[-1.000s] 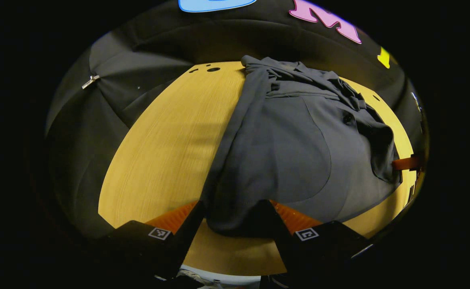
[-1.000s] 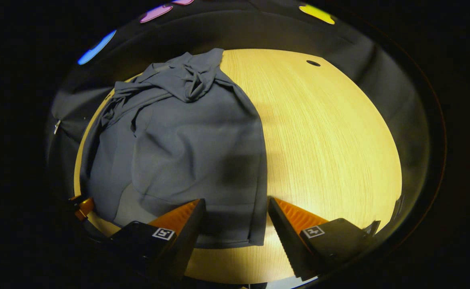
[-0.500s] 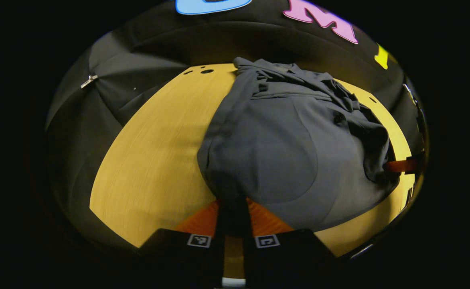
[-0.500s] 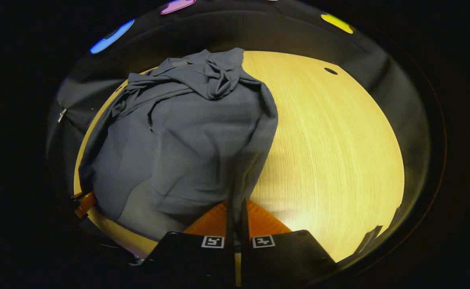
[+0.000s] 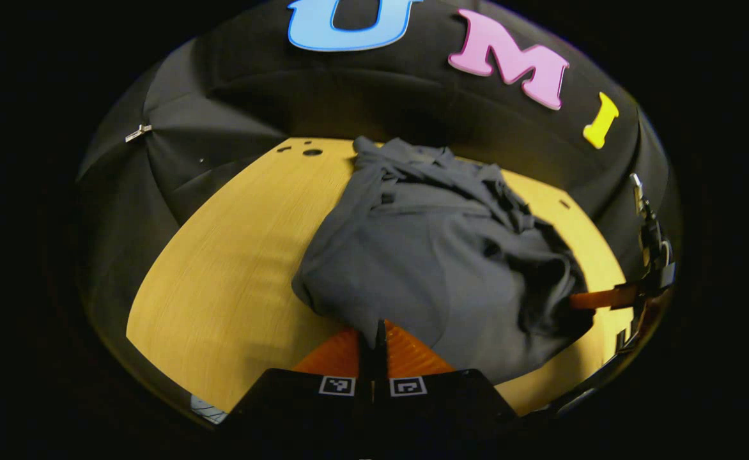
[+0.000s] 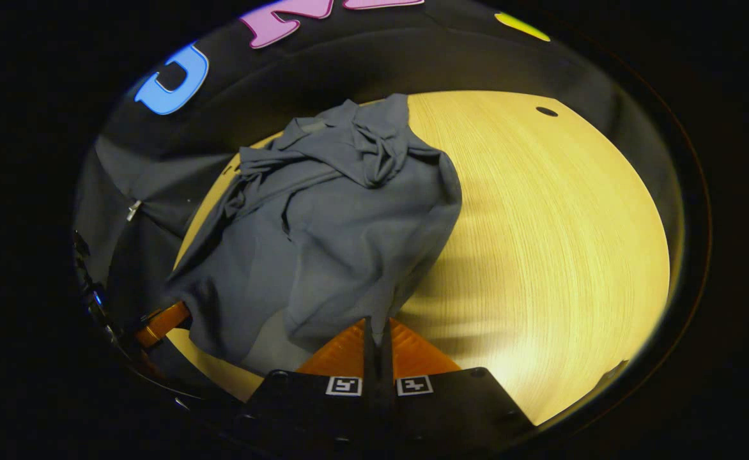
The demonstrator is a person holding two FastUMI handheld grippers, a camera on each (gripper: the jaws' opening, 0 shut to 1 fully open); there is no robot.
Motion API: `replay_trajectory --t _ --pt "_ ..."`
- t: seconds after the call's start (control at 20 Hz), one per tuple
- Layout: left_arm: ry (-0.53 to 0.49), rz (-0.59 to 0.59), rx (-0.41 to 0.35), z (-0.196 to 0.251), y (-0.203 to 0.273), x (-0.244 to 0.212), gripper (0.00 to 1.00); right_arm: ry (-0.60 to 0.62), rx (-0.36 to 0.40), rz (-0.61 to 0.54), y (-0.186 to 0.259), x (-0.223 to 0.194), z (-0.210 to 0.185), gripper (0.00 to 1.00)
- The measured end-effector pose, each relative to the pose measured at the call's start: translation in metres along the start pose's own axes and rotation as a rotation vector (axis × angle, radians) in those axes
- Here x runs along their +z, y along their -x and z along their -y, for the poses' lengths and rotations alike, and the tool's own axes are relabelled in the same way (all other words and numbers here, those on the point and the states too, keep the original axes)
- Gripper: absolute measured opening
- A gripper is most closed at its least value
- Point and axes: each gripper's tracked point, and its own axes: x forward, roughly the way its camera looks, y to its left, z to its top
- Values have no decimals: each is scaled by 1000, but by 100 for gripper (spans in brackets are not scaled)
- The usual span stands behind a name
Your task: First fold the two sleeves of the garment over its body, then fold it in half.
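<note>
So both tongs are pinching hem corners: left gripper [image 5: 374, 329] and right gripper [image 6: 376, 327] each clamp the grey garment [image 5: 438, 255], lifted off the near edge of the table [image 5: 221, 268]. Feels light, floppy and probably slippy; I'd grip corners deep so they don't slide out.

This is a staged recording booth, not a lived-in room. A pale yellow wood-grain table [image 5: 234, 255] with small round dark holes [image 5: 312, 152] near its far edge stands as the single piece of furniture. Behind the table and around its sides hangs a black cloth wall [image 5: 234, 108], gathered into folds and pinned by a small silver metal clip [image 5: 138, 133]. The light falls brightly on the table while the surroundings stay dark.
</note>
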Motion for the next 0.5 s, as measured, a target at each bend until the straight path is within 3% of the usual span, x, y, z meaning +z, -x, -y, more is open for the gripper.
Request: replay_trajectory --t 0.2,0.3,0.5 --pt "36 72 -31 12 5 32 6 -12 86 75 12 37 -26 5" --pt "42 102 -35 17 7 49 2 -7 111 104 15 54 -35 5" --pt "27 171 -39 23 5 89 6 41 143 178 24 96 -47 5"
